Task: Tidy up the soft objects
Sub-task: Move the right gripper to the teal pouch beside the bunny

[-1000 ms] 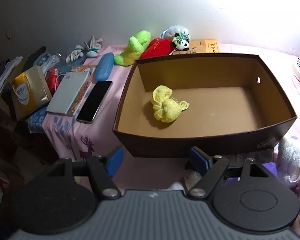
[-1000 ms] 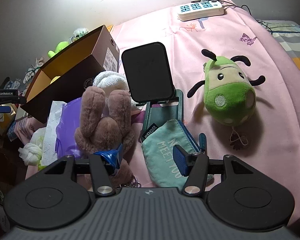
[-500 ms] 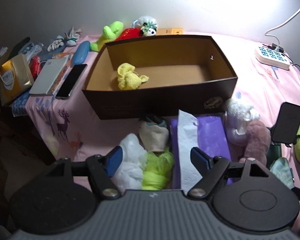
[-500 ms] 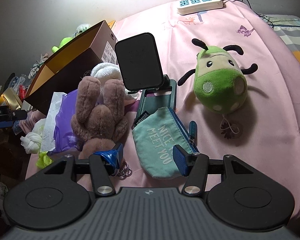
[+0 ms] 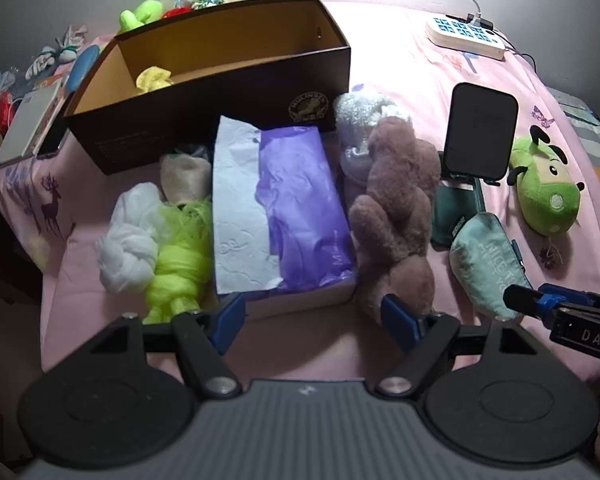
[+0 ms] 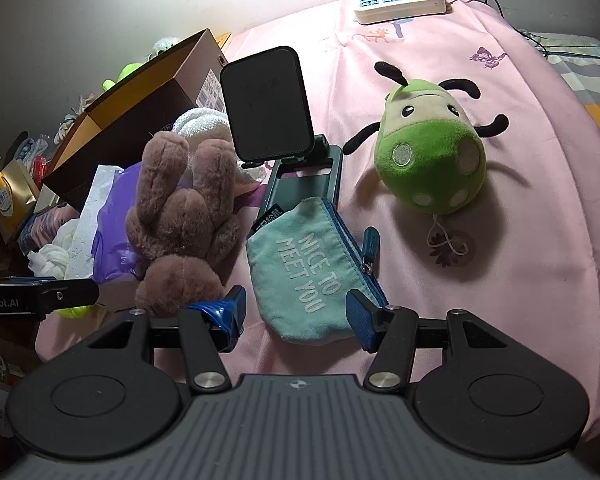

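A dark cardboard box [image 5: 220, 92] on the pink bed holds a yellow cloth [image 5: 152, 78]. In front of it lie a white knotted cloth [image 5: 128, 248], a neon yellow cloth [image 5: 180, 256], a beige sock [image 5: 182, 178], a purple tissue pack [image 5: 288, 216], a brown plush rabbit [image 5: 396, 216] [image 6: 184, 216] and a white plush [image 5: 360, 112]. A teal pouch [image 6: 308, 272] and a green plush bug [image 6: 428, 152] lie to the right. My left gripper [image 5: 312, 316] is open and empty above the tissue pack's near end. My right gripper [image 6: 296, 316] is open around the pouch's near end.
A black phone stand [image 6: 268, 104] stands behind the pouch. A white power strip [image 6: 400, 2] lies at the far edge. More plush toys [image 5: 144, 12] sit behind the box. A notebook [image 5: 28, 124] and clutter lie at the left edge of the bed.
My left gripper has pulled back from over the box and swung right, so the pile in front of the box now shows. My right gripper has moved a little forward over the teal pouch.
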A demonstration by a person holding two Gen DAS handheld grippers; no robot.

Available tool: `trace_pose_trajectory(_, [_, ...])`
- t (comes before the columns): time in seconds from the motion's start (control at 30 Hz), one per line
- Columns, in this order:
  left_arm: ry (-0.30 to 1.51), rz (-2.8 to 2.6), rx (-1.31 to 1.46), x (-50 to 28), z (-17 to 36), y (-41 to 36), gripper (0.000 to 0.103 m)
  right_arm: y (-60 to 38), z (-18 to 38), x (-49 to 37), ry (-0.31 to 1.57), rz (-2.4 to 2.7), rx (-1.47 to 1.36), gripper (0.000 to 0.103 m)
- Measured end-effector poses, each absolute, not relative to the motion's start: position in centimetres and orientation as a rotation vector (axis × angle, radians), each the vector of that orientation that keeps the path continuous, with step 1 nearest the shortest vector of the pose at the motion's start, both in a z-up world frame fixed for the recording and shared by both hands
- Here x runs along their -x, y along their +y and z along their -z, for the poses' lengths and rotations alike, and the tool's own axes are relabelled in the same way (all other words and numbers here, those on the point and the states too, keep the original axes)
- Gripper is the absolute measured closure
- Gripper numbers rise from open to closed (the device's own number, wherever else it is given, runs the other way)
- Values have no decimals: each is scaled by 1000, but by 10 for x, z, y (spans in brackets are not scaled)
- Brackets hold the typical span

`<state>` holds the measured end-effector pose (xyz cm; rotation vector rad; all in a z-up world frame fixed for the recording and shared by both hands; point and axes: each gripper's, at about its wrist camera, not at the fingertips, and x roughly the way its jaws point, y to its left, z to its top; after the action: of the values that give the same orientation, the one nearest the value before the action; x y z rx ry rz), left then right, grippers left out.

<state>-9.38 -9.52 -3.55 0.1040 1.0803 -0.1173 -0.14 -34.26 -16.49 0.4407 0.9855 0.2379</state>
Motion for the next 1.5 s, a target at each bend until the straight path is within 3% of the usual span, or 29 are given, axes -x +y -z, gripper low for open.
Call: trace_pose_trajectory(1.5, [1202,63,-159,97,75,-111,19,-309,173,-5,892,-321,-230,65])
